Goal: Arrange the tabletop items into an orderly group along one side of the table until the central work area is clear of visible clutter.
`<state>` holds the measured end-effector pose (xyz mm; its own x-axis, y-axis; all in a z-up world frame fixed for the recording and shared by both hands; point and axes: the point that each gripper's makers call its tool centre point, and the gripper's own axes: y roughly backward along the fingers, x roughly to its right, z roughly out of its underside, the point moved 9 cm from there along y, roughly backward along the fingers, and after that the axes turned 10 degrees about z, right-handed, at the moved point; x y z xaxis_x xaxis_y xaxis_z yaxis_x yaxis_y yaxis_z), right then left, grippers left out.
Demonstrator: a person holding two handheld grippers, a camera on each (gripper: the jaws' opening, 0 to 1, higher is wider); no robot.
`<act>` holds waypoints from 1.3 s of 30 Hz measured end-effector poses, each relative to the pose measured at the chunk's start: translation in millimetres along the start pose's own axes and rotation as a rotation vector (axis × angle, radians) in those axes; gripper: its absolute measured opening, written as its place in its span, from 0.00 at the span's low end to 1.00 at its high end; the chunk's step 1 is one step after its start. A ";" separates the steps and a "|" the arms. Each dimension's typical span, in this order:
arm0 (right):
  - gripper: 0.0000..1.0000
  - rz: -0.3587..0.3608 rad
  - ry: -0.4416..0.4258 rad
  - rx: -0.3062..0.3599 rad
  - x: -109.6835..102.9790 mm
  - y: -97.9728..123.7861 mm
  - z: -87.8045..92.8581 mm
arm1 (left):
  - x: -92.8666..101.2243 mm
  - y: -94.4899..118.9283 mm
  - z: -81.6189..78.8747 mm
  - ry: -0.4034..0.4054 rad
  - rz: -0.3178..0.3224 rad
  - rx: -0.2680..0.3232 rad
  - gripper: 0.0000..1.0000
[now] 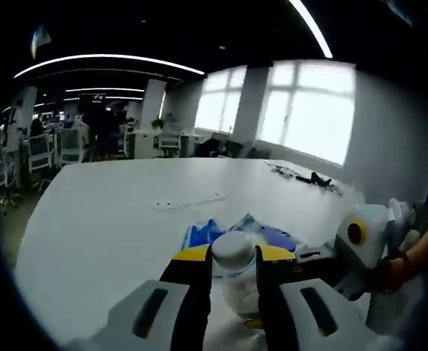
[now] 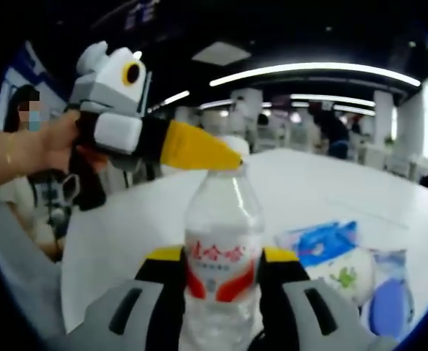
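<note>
In the left gripper view, a wide, smooth white table (image 1: 111,219) stretches away toward an open office with chairs and bright windows. A thin pale strip (image 1: 188,202) lies flat on it near the middle, and a dark tangle of small items (image 1: 309,178) sits far off near the right edge. Closer in, crinkly blue and white plastic packets (image 1: 261,232) lie on the tabletop just behind a clear plastic bottle (image 1: 235,270). The left gripper (image 1: 233,272) rises from the bottom with grey bodies and black fingers tipped yellow; its two jaws press against the rounded white cap and neck of the bottle, one on each side, pinching it. To the right, the right gripper (image 1: 323,256), a blocky white and grey tool with a yellow ring, reaches in from the side, held by a person's hand (image 1: 407,259)

In the right gripper view, a hand (image 2: 49,142) at the left holds the left gripper (image 2: 232,162), whose tapered yellow tips meet at the top of the bottle (image 2: 222,241). The bottle stands upright in the centre, transparent and ribbed, with a white label bearing red characters. The right gripper (image 2: 222,281) clasps it at label height, a yellow-edged black jaw tight against each side. To the right, on the glossy table (image 2: 309,190), lie a blue and white soft packet (image 2: 331,245) and, just beside it, a translucent pouch with a blue oval (image 2: 389,300)
</note>
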<state>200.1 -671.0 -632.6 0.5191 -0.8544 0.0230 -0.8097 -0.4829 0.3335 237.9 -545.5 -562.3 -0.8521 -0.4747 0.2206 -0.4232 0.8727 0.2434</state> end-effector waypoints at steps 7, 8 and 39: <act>0.35 0.052 0.006 -0.005 1.7 1.8 -0.5 | 14.4 -1.4 -8.6 -0.071 0.103 0.031 0.19; 0.35 0.057 0.003 -0.004 1.7 1.8 -0.4 | 16.6 1.6 -7.9 -0.116 0.086 0.007 0.19; 0.36 0.288 -0.058 0.002 -18.0 8.3 7.4 | 26.4 -3.0 -8.2 -0.238 0.215 -0.039 0.20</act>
<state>182.0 -661.1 -637.2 0.2509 -0.9660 0.0623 -0.9221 -0.2189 0.3190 219.2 -561.6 -549.5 -0.9707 -0.2362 0.0448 -0.2178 0.9428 0.2523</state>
